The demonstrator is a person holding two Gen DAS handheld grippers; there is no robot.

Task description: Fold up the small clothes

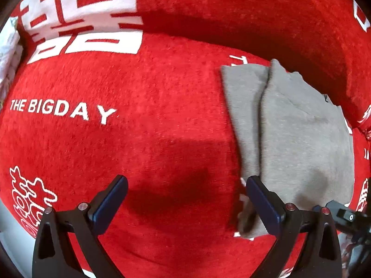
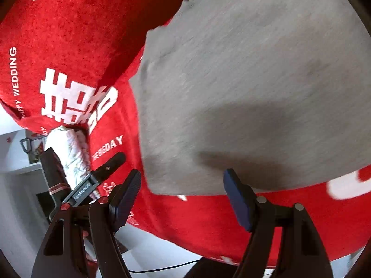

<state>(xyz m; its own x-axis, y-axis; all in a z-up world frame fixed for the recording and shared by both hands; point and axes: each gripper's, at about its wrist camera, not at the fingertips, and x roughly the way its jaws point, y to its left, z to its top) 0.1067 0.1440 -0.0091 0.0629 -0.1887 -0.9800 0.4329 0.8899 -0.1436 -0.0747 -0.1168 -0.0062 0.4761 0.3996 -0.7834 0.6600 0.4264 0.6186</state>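
Both grippers' fingers [image 1: 120, 185] gape wide, empty, over the grey garment [image 1: 301, 139] on a red cloth [image 1: 162, 92] printed "THE BIGDAY" and "HAPPY WEDDING".

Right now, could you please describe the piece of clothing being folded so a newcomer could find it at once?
Start at the red blanket printed with white lettering. Near its edge lies a grey garment, already folded flat with one narrow layer showing along its side. It is the only plain grey thing on the red.
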